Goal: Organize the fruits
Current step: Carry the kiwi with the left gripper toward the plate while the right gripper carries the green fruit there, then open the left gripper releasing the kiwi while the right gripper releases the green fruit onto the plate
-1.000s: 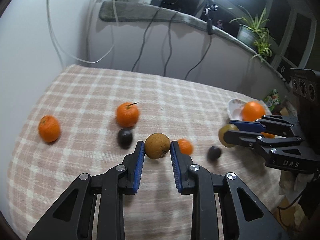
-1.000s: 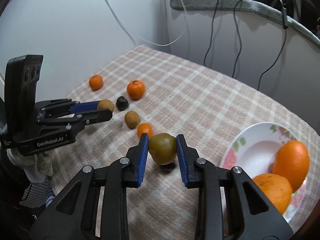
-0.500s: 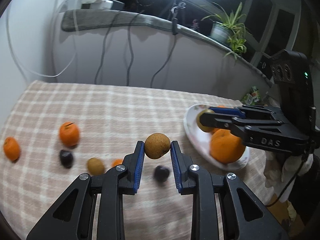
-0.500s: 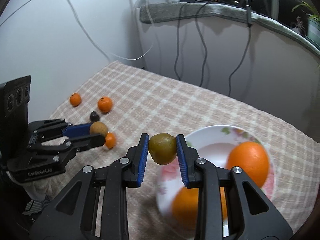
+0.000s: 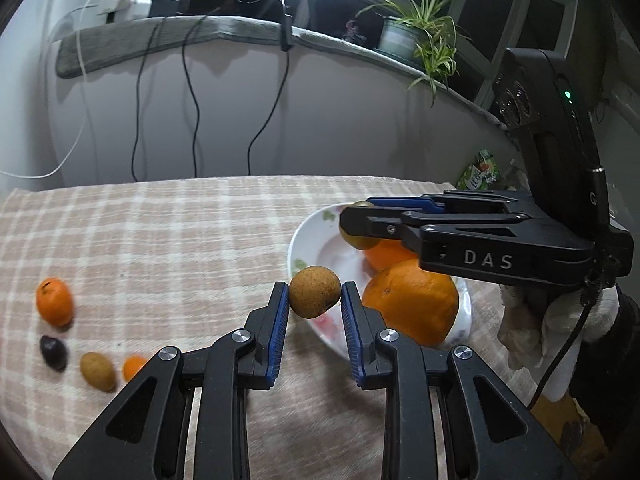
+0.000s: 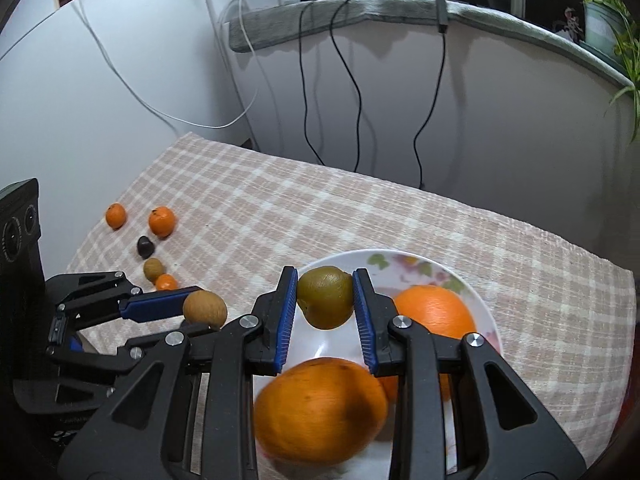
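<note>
Black handheld grippers with blue pads

Left gripper point(image 5: 314, 312) shows silver screws at lower centre; right gripper point(image 5: 352, 222), right of frame, reads "DAS", a white glove point(image 5: 560, 332) beneath.

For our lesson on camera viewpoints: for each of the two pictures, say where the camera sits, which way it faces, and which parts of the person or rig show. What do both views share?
Left wrist: on the left gripper, angled down at its brown fruit beside the plate; the right gripper and a gloved hand show.
Right wrist: on the right gripper, looking down over the plate with its green fruit; the left gripper shows.
Shared: plate, oranges, checked cloth, loose fruit.
</note>
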{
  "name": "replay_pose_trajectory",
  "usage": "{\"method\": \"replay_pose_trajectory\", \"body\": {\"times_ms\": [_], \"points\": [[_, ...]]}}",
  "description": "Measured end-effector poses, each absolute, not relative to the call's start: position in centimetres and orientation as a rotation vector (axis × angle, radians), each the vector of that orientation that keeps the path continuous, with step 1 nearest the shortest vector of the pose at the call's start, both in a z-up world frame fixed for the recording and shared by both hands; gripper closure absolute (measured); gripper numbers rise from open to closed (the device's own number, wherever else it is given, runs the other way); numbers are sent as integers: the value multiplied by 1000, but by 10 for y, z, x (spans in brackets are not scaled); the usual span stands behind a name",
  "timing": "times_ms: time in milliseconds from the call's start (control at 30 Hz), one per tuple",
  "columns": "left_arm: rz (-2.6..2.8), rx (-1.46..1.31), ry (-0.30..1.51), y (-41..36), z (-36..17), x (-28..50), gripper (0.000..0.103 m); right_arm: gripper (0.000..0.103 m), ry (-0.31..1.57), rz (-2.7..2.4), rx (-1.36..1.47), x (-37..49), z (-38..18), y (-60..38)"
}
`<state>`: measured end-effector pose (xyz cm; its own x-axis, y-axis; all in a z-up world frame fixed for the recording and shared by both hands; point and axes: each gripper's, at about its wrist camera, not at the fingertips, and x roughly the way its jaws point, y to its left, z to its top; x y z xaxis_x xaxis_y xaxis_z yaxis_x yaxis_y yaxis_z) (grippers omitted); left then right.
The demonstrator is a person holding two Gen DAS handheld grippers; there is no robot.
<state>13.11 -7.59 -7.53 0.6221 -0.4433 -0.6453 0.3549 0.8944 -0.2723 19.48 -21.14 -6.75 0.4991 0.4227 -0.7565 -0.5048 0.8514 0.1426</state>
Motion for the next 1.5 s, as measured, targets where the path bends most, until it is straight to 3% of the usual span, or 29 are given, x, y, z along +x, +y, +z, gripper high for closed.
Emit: {"method": "replay_pose_trajectory", "body": {"times_ms": [800, 933, 1033, 1100, 1167, 1500], "points": [[-494, -79, 804, -102, -81, 139, 78, 73, 906, 545, -78, 206, -73, -225], [-485, -75, 795, -102, -79, 137, 65, 71, 907, 545, -78, 206, -72, -225], [-479, -77, 792, -100, -77, 137, 56, 57, 897, 546, -73, 205, -71, -224], [-481, -76, 792, -100, -77, 136, 55, 37, 884, 532, -81, 204, -69, -223], [-478, -75, 790, -100, -76, 136, 51, 25, 873, 514, -83, 204, -67, -223], [-476, -73, 774, -99, -72, 130, 35, 21, 874, 484, -34, 206, -61, -232]]}}
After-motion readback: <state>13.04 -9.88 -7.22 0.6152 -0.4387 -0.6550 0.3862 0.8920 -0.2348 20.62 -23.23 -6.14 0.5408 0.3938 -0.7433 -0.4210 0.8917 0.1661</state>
